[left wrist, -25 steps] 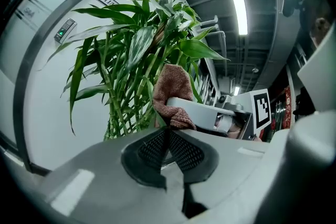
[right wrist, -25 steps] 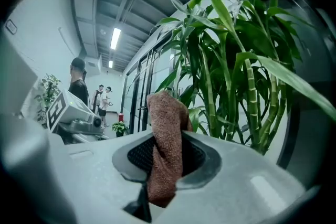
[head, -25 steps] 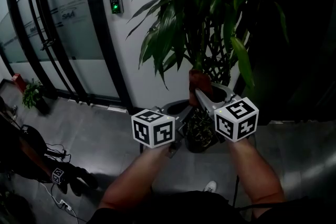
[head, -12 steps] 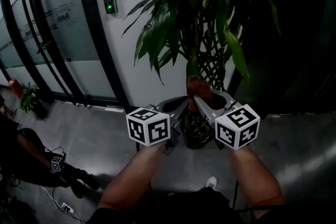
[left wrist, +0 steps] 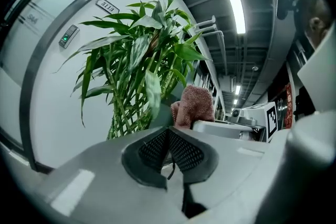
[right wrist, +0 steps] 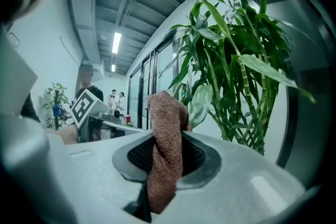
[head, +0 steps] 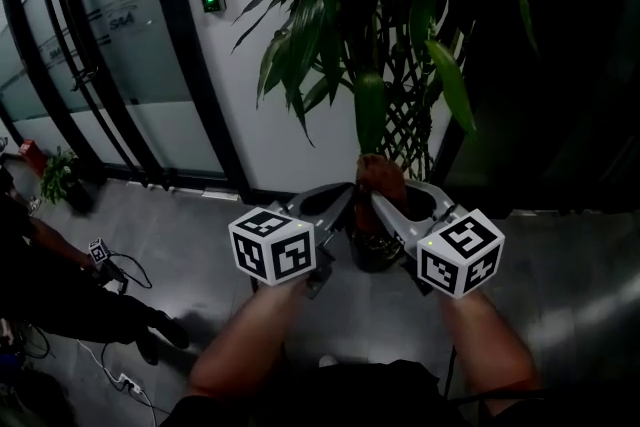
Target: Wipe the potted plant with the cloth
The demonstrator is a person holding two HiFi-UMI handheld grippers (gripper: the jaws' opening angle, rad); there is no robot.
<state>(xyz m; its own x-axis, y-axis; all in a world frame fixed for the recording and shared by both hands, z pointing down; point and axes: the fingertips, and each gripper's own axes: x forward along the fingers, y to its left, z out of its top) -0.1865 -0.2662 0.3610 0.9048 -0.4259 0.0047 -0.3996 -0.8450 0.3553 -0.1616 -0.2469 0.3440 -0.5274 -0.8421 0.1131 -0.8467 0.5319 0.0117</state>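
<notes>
Brown cloth (right wrist: 167, 113) sits clamped in our right gripper (right wrist: 165, 153), at the near side of the plant (head: 370, 35); our left gripper (left wrist: 169, 141) is closed, empty. Wiping seems not yet begun, though contact is hard to judge.

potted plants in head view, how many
2: a tall green leafy potted plant straight ahead, and a small green potted plant on the floor far left by the glass doors. Others may be hidden.

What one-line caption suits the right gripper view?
The right tool clamps a brown cloth before a leafy potted plant.
</notes>
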